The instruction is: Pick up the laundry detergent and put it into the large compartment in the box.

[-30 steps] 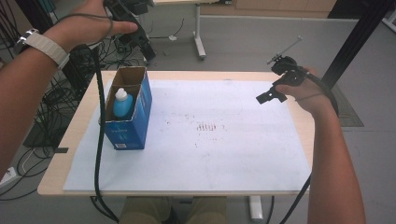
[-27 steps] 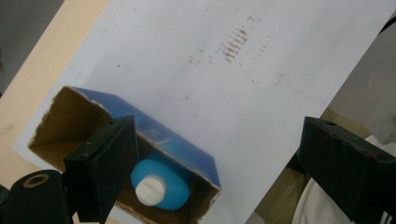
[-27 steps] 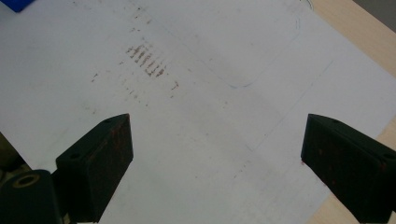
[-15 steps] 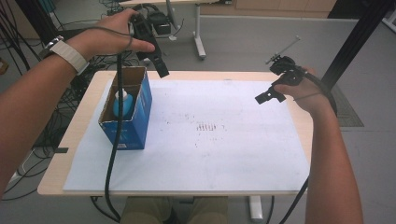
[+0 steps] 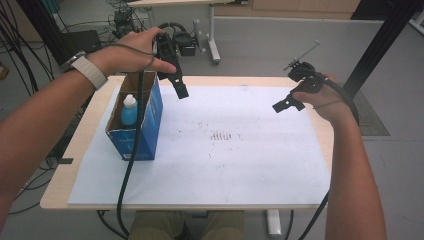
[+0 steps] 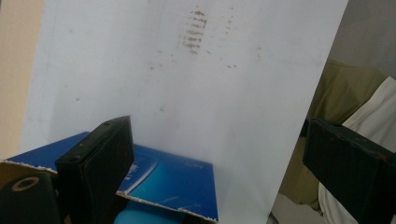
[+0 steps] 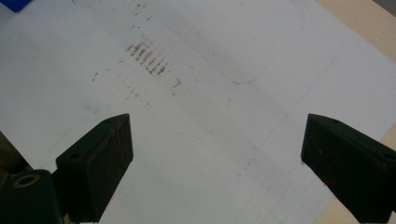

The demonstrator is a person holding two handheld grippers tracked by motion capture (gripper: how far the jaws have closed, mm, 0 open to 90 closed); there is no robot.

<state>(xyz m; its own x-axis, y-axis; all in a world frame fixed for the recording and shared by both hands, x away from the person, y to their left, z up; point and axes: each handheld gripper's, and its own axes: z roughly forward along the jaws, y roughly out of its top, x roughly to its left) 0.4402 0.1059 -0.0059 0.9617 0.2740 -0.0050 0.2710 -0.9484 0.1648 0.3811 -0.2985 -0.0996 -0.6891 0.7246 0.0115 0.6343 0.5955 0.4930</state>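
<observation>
Since a moment ago the left gripper (image 5: 181, 90) has come in from behind the far left corner of the table (image 5: 57, 192) and dropped lower, so now it hangs just past the far end of the blue box (image 5: 136, 127), a bit toward the middle of the table. Its jaws have just been opening, and in the left gripper view they stand wide apart with nothing between them. That view looks over the torn rim of the box, with the white sheet (image 6: 187, 93) beyond it. Inside the open box stands a small blue bottle (image 5: 129, 111) with a white cap, upright and not touched by anything. The box sits on the left side of the white sheet, near the left edge of the table. The right gripper (image 5: 282, 105) has not moved; it hangs above the right side of the sheet, far from the box, and its jaws are wide and empty too. It looks like the left gripper is getting ready to reach down into the box for the bottle. No grab has happened yet, so the work is only starting. The box walls are close around the bottle, so the jaws may bump the rim.
</observation>
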